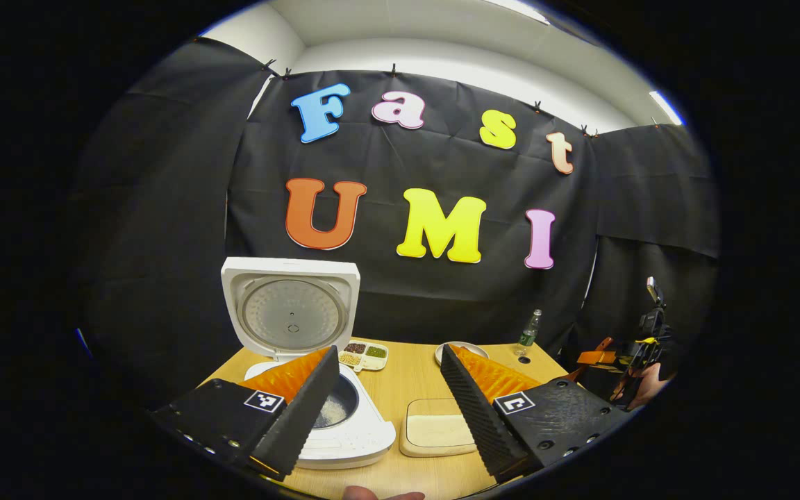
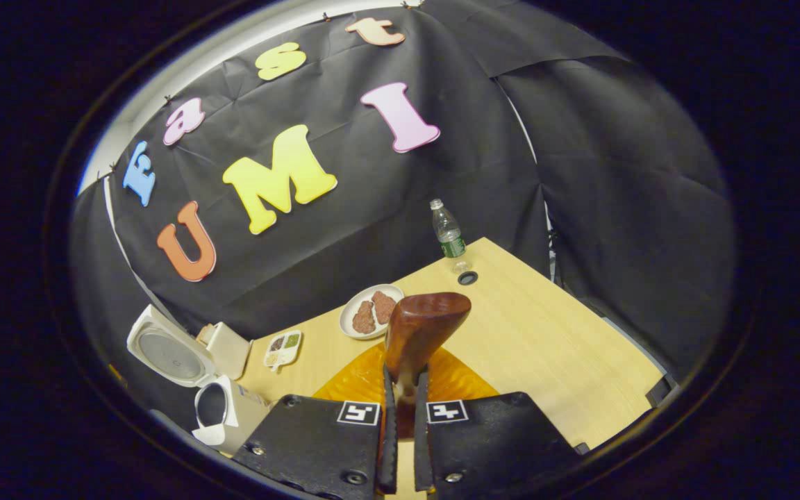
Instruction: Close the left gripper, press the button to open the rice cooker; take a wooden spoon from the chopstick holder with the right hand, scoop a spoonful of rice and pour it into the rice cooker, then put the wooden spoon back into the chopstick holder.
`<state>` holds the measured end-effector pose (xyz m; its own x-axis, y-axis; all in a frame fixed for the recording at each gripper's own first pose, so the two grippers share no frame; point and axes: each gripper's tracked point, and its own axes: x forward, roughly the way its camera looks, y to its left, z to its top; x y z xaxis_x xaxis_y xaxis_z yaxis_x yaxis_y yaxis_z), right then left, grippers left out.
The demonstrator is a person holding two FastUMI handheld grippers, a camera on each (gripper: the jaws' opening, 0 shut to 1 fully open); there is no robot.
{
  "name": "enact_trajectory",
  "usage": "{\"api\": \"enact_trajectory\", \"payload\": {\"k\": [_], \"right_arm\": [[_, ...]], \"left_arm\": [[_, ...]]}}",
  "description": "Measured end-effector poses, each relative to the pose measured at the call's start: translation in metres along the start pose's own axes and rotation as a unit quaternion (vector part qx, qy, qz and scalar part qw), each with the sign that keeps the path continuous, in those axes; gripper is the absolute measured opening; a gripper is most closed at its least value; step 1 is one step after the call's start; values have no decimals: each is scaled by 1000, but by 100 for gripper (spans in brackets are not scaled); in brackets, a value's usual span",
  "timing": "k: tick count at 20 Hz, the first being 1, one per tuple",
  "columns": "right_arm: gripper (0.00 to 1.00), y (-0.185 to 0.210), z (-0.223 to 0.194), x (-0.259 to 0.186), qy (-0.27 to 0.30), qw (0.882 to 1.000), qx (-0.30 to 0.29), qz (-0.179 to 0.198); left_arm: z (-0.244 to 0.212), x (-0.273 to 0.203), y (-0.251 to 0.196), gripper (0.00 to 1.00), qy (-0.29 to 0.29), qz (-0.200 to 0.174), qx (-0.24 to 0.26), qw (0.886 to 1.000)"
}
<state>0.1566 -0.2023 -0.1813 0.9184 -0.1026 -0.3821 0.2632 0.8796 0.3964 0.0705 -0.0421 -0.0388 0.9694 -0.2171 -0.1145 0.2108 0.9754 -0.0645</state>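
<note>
We are gripping the wooden spoon (image 2: 422, 326) in the right hand-held gripper (image 2: 404, 417).
Our left hand-held gripper (image 1: 386, 396) is gaping wide, empty, showing rice inside the open rice cooker (image 1: 317, 417).

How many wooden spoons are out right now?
1: the wooden spoon is clamped in the right gripper, raised over the table. The chopstick holder is not visible, so others may be hidden.

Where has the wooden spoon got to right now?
The wooden spoon is clamped in the right gripper, bowl up in the middle of the right gripper view, above the wooden table with the plate just behind it.
</note>
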Motion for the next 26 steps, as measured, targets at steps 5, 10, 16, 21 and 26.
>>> {"api": "enact_trajectory", "payload": {"k": [5, 10, 16, 21, 26], "right_arm": [[14, -7, -25, 48, 28, 1000, -3, -2], [12, -17, -46, 79, 46, 999, -20, -7], [16, -21, -62, 99, 65, 998, -14, -5], [38, -16, -55, 98, 58, 998, -39, -1], [79, -13, -28, 77, 30, 997, -73, -18]], "left_arm": [[3, 13, -2, 94, 16, 19, -8, 1000], [-2, 24, -5, 94, 33, 34, -11, 999], [-2, 32, -6, 94, 42, 44, -7, 998], [2, 34, -8, 94, 37, 43, -8, 998], [12, 35, -3, 94, 20, 36, -13, 999]]}}
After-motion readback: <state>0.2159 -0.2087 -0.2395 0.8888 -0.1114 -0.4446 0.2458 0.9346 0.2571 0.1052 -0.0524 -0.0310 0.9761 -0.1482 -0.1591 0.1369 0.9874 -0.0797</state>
